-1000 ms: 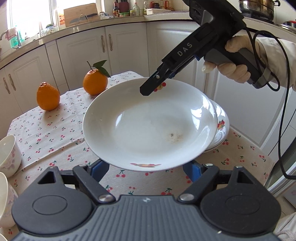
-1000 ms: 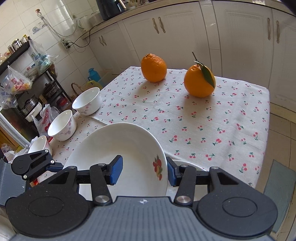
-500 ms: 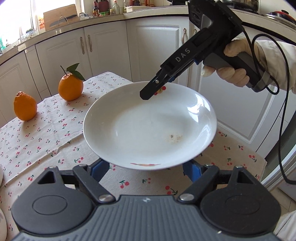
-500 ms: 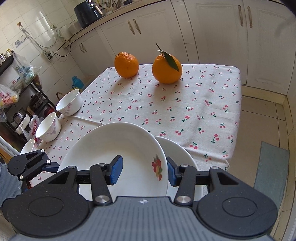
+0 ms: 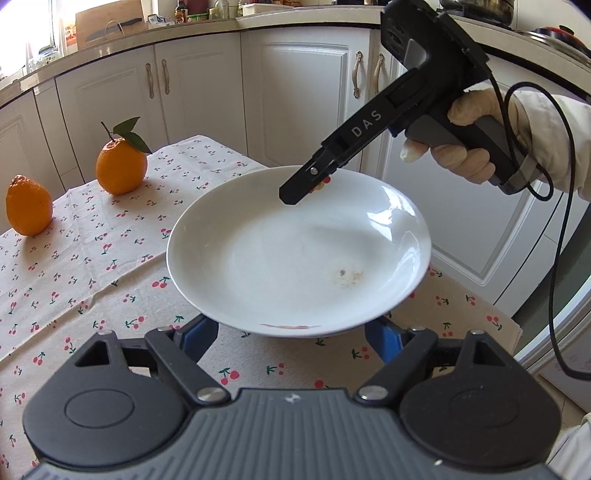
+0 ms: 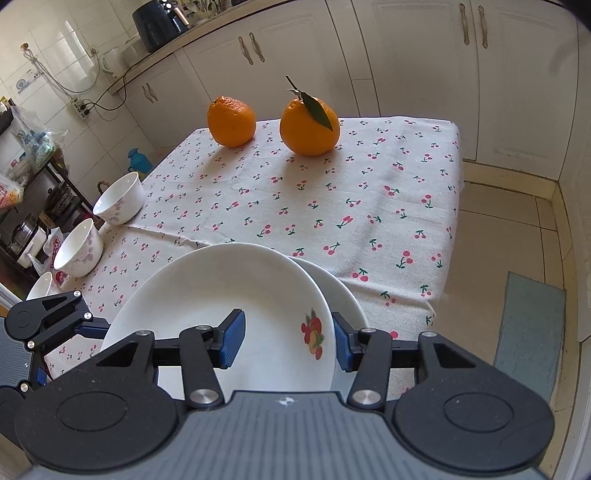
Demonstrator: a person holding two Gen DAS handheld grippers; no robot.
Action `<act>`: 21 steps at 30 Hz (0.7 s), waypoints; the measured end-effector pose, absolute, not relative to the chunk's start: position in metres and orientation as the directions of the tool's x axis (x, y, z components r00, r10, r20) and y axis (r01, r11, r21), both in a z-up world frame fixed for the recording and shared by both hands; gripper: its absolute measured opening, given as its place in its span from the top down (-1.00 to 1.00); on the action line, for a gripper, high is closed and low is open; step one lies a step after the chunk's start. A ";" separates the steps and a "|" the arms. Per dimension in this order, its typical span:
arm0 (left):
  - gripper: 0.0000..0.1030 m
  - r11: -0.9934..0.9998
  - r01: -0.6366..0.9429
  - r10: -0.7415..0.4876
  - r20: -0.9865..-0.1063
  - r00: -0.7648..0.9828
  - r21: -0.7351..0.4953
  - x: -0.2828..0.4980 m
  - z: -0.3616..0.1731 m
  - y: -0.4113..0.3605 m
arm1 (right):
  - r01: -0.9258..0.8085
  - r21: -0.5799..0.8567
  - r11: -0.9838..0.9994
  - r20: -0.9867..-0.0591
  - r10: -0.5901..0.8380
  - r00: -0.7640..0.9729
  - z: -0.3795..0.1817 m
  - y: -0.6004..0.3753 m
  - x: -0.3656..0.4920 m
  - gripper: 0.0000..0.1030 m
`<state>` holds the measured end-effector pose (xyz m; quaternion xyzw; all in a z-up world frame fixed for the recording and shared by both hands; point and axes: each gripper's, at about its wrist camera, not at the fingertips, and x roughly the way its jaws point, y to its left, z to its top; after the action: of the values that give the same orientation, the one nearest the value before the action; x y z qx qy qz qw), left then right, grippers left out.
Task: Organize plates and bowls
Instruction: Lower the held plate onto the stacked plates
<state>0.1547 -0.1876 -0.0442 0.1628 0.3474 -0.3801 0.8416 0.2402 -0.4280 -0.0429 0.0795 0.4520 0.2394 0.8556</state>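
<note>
The plate (image 5: 299,254) is white with a red-and-yellow fruit motif on its rim; the tablecloth (image 6: 332,206) is beige, scattered with red cherries; two oranges (image 6: 309,127) are bright orange, one green-leafed

A home kitchen: white cabinets (image 5: 199,96) are running under a counter (image 5: 122,40) that is carrying bottles (image 5: 181,9) and a cutting board (image 5: 109,24), while a kettle (image 6: 110,61) is sitting plugged in by the tiled wall (image 6: 55,48). A table under a cherry-print cloth (image 6: 369,192) is holding two oranges (image 6: 309,127), bowls (image 6: 120,199) and plates (image 6: 236,295), and a rack (image 6: 40,192) of pots and bags is standing beside it.
</note>
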 end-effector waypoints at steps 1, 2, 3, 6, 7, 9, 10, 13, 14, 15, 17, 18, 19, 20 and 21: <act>-0.67 0.655 0.755 -0.529 -0.710 0.465 0.006 0.155 -0.044 -0.188 | -0.336 0.352 0.874 -0.736 0.480 0.478 -0.043 -0.428 0.240 -0.07; -0.67 0.654 0.757 -0.531 -0.711 0.461 0.003 0.156 -0.044 -0.188 | -0.335 0.350 0.875 -0.737 0.478 0.478 -0.043 -0.429 0.240 -0.07; -0.67 0.652 0.758 -0.533 -0.711 0.459 0.001 0.156 -0.044 -0.188 | -0.335 0.347 0.876 -0.738 0.475 0.479 -0.043 -0.429 0.240 -0.07; -0.67 0.646 0.763 -0.539 -0.712 0.450 -0.007 0.158 -0.045 -0.188 | -0.334 0.333 0.882 -0.745 0.463 0.481 -0.042 -0.428 0.239 -0.09; -0.67 0.644 0.765 -0.540 -0.712 0.449 -0.006 0.158 -0.046 -0.188 | -0.332 0.328 0.884 -0.747 0.458 0.481 -0.042 -0.428 0.239 -0.10; -0.68 0.640 0.768 -0.544 -0.710 0.447 -0.007 0.158 -0.046 -0.188 | -0.328 0.313 0.891 -0.757 0.443 0.481 -0.043 -0.427 0.240 -0.15; -0.68 0.639 0.769 -0.546 -0.709 0.446 -0.008 0.157 -0.046 -0.189 | -0.325 0.306 0.895 -0.761 0.435 0.481 -0.043 -0.427 0.240 -0.17; -0.68 0.637 0.770 -0.552 -0.707 0.441 -0.017 0.158 -0.046 -0.187 | -0.322 0.312 0.894 -0.758 0.438 0.484 -0.042 -0.429 0.239 -0.20; -0.69 0.637 0.770 -0.554 -0.708 0.438 -0.022 0.159 -0.046 -0.187 | -0.321 0.311 0.895 -0.758 0.437 0.485 -0.041 -0.429 0.238 -0.22; -0.69 0.637 0.770 -0.555 -0.708 0.437 -0.024 0.159 -0.045 -0.186 | -0.319 0.312 0.895 -0.758 0.437 0.485 -0.041 -0.430 0.237 -0.26; -0.71 0.638 0.770 -0.551 -0.708 0.442 -0.016 0.158 -0.045 -0.186 | -0.320 0.312 0.895 -0.757 0.437 0.486 -0.039 -0.429 0.237 -0.38; -0.71 0.637 0.771 -0.550 -0.709 0.442 -0.013 0.158 -0.046 -0.186 | -0.320 0.312 0.895 -0.756 0.437 0.487 -0.038 -0.428 0.236 -0.44; -0.71 0.637 0.771 -0.550 -0.708 0.444 -0.012 0.157 -0.046 -0.185 | -0.320 0.307 0.896 -0.757 0.434 0.489 -0.037 -0.427 0.236 -0.46; -0.71 0.637 0.770 -0.550 -0.708 0.444 -0.012 0.156 -0.046 -0.185 | -0.320 0.300 0.898 -0.758 0.429 0.492 -0.036 -0.426 0.235 -0.50; -0.72 0.637 0.771 -0.552 -0.707 0.443 -0.014 0.156 -0.046 -0.184 | -0.319 0.293 0.901 -0.759 0.422 0.495 -0.035 -0.426 0.235 -0.53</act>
<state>0.1562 -0.1843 -0.0458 0.1569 0.3488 -0.3961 0.8347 0.2346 -0.4259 -0.0353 0.0569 0.4543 0.2146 0.8627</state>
